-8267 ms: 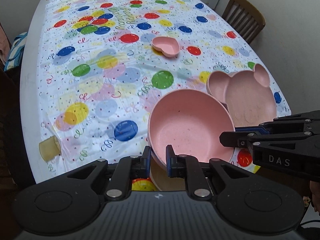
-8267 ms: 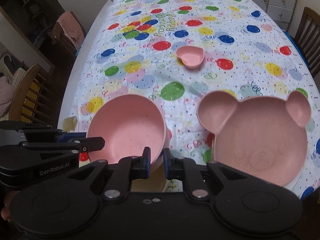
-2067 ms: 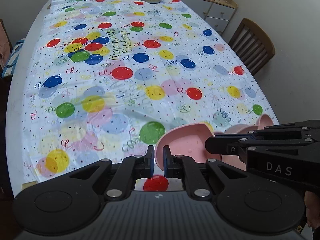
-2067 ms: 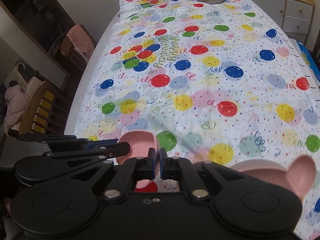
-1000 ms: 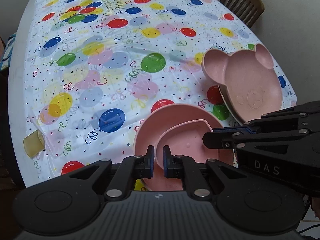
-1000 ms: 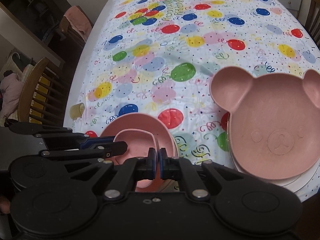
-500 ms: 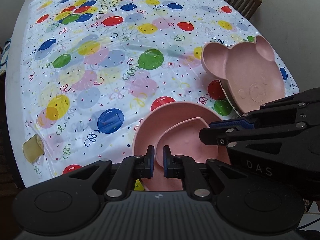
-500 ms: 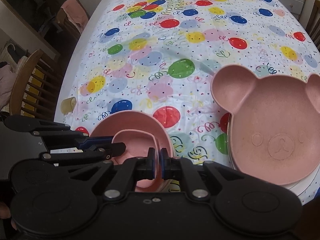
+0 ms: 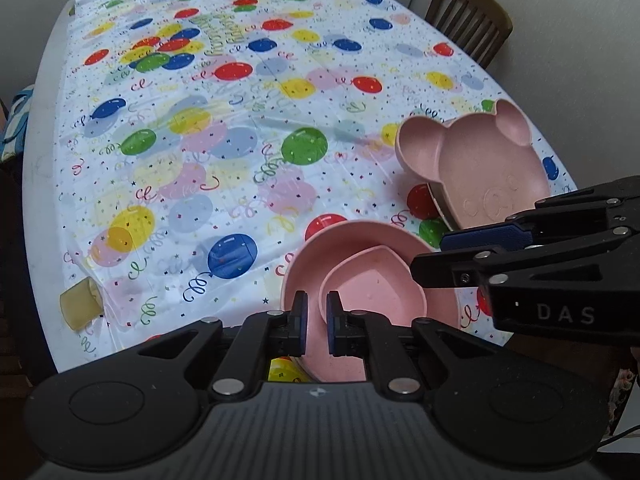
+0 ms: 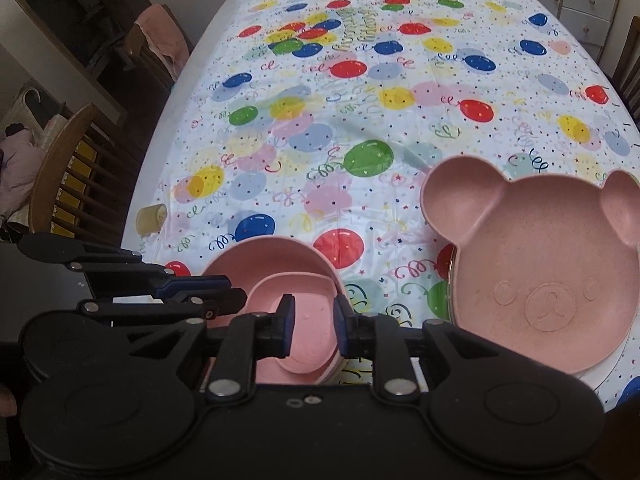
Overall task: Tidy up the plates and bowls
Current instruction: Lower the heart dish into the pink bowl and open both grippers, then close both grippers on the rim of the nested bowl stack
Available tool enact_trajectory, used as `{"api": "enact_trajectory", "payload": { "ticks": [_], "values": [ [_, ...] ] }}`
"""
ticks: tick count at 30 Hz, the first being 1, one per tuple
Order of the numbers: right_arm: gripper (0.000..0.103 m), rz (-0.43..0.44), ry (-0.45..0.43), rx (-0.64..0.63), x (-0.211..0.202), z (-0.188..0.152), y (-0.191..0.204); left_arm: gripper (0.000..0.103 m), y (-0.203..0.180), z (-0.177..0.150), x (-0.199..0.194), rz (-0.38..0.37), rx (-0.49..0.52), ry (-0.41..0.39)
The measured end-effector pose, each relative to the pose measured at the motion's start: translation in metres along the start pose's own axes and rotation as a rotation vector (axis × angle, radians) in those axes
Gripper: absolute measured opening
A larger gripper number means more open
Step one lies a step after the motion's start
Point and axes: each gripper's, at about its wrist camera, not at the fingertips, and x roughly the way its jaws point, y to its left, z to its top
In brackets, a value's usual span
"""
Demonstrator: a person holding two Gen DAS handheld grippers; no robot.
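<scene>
- The round pink bowl [image 9: 320, 256] sat at the near edge of the desk [image 9: 48, 92], on the balloon-print tablecloth [image 9: 240, 128]; the heart-shaped bowl [image 9: 372, 284] lay nested inside it
- The bear-shaped plate [image 10: 540, 272] rested just beside the round pink bowl, on its right in the right wrist view, on top of another dish whose rim showed beneath it
- The left gripper [image 9: 316, 318] was over the near rim of the round pink bowl; its jaws stood narrowly apart, and I cannot tell whether they pinched the rim
- The right gripper [image 10: 314, 326] hovered over the heart-shaped bowl, jaws released, with a clear gap between them and the bowl's floor visible through it
- A small yellowish cup [image 9: 80, 304] lay on its side to the left of the round pink bowl, at the desk's edge
</scene>
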Motion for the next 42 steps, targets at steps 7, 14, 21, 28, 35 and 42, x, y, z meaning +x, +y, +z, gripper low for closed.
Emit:
{"api": "enact_trajectory", "payload": {
  "ticks": [7,14,21,28,35,42],
  "values": [
    [0.033,0.013,-0.060,0.004,-0.023,-0.006,0.000,0.015,0.002,-0.006,-0.015,-0.018,-0.009,-0.047],
    [0.053,0.009,-0.104,0.017,-0.036,-0.016,-0.001,0.069,0.015,-0.014,-0.026,-0.025,-0.071,-0.090],
    [0.081,-0.008,-0.127,0.072,-0.040,-0.026,-0.005,0.070,0.026,-0.018,-0.016,-0.005,-0.146,-0.031],
    [0.092,-0.019,-0.084,0.231,-0.024,-0.034,-0.017,0.070,0.030,-0.024,0.005,0.023,-0.217,0.018],
    [0.081,-0.076,-0.060,0.330,0.001,-0.036,-0.023,0.070,0.030,-0.023,0.021,0.039,-0.260,0.020],
    [0.072,-0.108,-0.048,0.345,0.017,-0.035,-0.021,0.070,0.031,-0.024,0.031,0.048,-0.268,0.035]
  ]
}}
